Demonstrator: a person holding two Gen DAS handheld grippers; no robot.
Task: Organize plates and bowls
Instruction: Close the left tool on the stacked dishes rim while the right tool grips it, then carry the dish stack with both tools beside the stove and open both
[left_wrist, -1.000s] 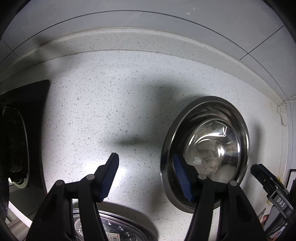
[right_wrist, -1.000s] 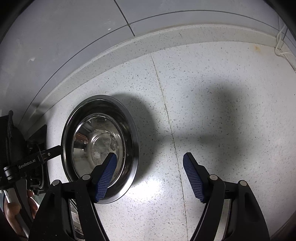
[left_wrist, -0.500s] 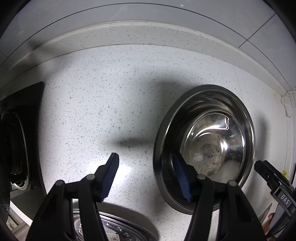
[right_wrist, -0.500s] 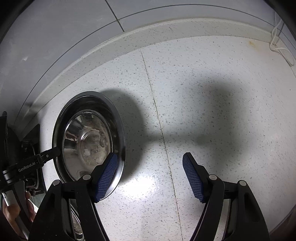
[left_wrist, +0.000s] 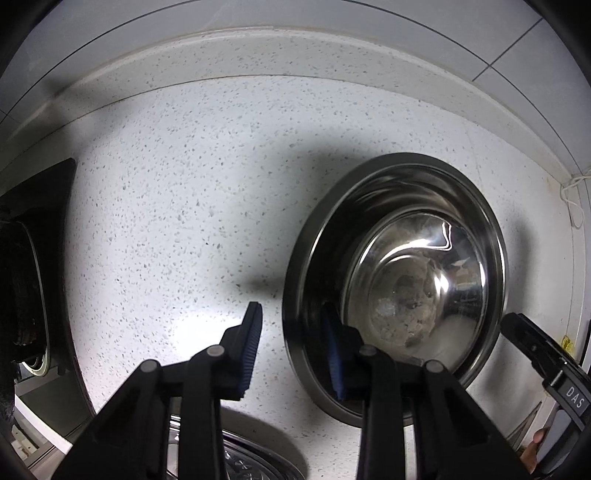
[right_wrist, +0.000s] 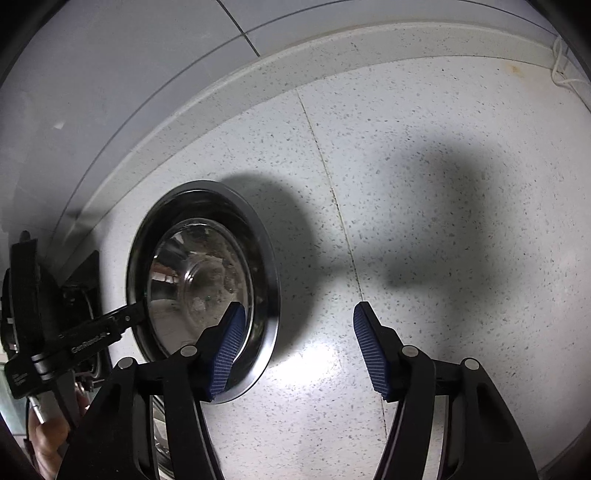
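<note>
- Steel bowl (left_wrist: 402, 280) lies on the counter (left_wrist: 177, 206), just right of the left gripper (left_wrist: 291, 350), whose jaws stand apart astride the bowl's near-left rim: one pad inside, one outside.
- Round bowl, no long axis; left gripper is nearer.
- Right gripper (right_wrist: 295, 350) is spread wide, empty, with the bowl to its left.
- Speckled stone counter, tiled wall (left_wrist: 332, 22) behind; another dish (left_wrist: 236, 461) sits below the left gripper.
</note>
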